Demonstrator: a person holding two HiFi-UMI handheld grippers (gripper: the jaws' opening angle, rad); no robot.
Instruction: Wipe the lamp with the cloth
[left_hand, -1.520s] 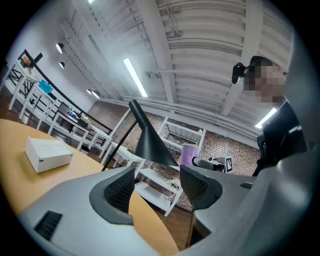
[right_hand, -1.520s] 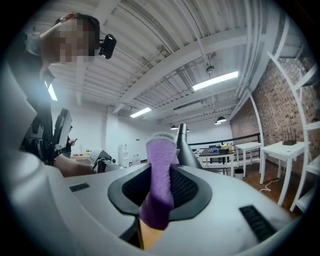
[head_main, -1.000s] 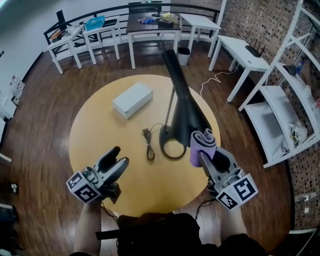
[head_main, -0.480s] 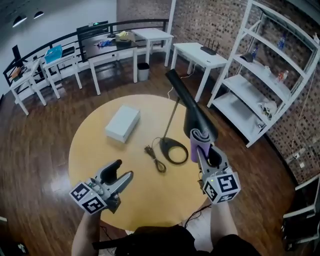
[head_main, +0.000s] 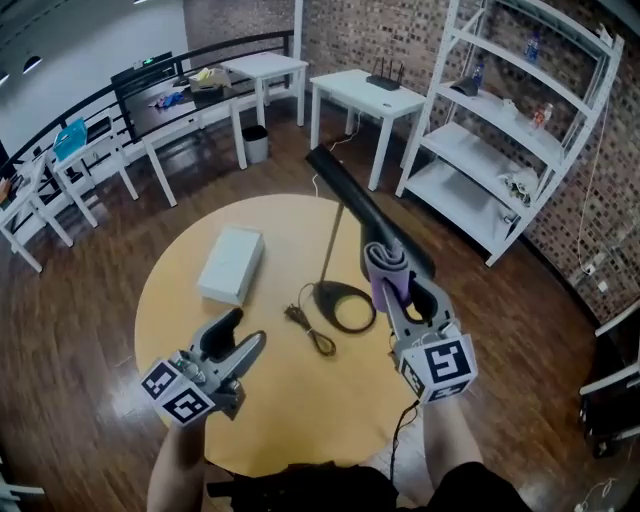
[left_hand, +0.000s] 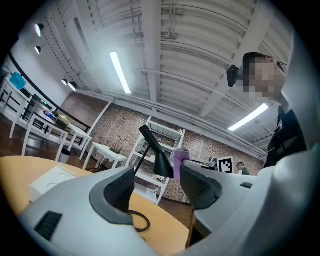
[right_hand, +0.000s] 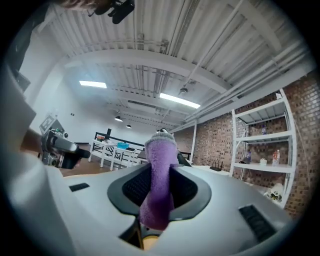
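- Over the round table (head_main: 170, 300), both tools are up in the air, tips pointing away from the person.
- R gripper (head_main: 392, 285): jaws clamped on the purple cloth (head_main: 386, 262). It's a rolled wad sticking up past the tips, and the right gripper view shows pads squeezing it from both sides.
- Cloth sits right at the near end of the lamp (head_main: 365, 215) head. Touching or just short, can't tell from the head view.
- L gripper (head_main: 243, 332): jaws spread, nothing btwn them. It's above the table's near-left part, well apart from the lamp.
- Lamp is black w/ its ring base (head_main: 345, 305) flat on the table near centre. A thin stem rises from it, and the long head slants up and away.
- Coiled cord (head_main: 310, 332) lies just left of the base.
- White box (head_main: 230, 265) sits further left on the tabletop, apart from the cord.
- White shelving (head_main: 500, 150) stands beyond the table at right, against a brick wall.
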